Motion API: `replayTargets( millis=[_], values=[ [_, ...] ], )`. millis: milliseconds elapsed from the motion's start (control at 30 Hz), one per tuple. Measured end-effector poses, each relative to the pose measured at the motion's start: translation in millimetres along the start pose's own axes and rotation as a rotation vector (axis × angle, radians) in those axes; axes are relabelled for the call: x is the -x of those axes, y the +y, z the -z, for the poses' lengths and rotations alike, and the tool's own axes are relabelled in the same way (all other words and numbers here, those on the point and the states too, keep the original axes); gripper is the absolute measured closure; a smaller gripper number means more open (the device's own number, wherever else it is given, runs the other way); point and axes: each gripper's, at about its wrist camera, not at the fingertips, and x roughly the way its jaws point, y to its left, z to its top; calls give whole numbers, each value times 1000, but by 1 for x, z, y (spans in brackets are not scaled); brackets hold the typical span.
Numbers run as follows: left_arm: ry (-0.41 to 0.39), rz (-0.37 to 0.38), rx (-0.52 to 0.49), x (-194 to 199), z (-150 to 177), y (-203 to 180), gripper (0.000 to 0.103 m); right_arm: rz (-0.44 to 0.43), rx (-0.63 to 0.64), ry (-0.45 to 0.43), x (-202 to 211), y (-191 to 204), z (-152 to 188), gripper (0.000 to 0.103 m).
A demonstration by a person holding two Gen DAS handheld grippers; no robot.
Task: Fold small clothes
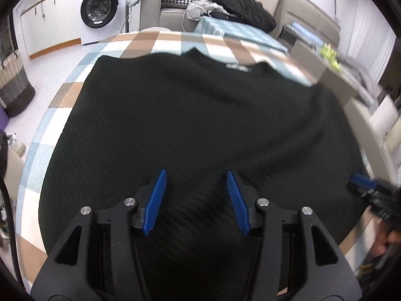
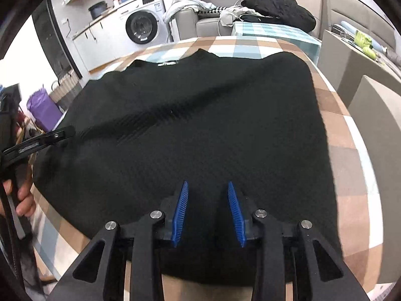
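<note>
Black knit top [image 2: 200, 125] is soft, limp, light; grab near hem corners. Both jaws released: left gripper [image 1: 196, 175], right gripper [image 2: 208, 188].

Left gripper [image 1: 196, 175]: matte black linkage arms, ribbed blue finger pads [image 1: 155, 202], round silver screws at the pivots. Right gripper [image 2: 208, 186]: same build. Bare-skinned hand [image 2: 23, 198] at 9 o'clock in the right wrist view, black cable beside it.

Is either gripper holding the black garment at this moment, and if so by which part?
Nothing is held. Both the left gripper and the right gripper are open above the near part of the black garment, which lies spread on the checked tablecloth.
</note>
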Motion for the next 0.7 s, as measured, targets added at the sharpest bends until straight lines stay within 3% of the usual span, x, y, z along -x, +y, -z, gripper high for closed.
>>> replayTargets(
  millis=[100,233,333,500,700],
  values=[
    [-12,-30,-38,-2,7,-3,56,-11,-12,3,7,-9,7,69],
    [-8,-23,1,-5,0,-1,56,-31,-51,-19,8,-10,1,68],
    [-21,34,58,-4,-12,5,56,-43,-62,-12,-1,-3,-7,68],
    [-31,28,75,-21,-47,0,55,-58,-55,-16,-4,4,-7,66],
    [29,76,92,-58,-83,-20,55,-72,-70,-13,-2,2,-7,66]
  ],
)
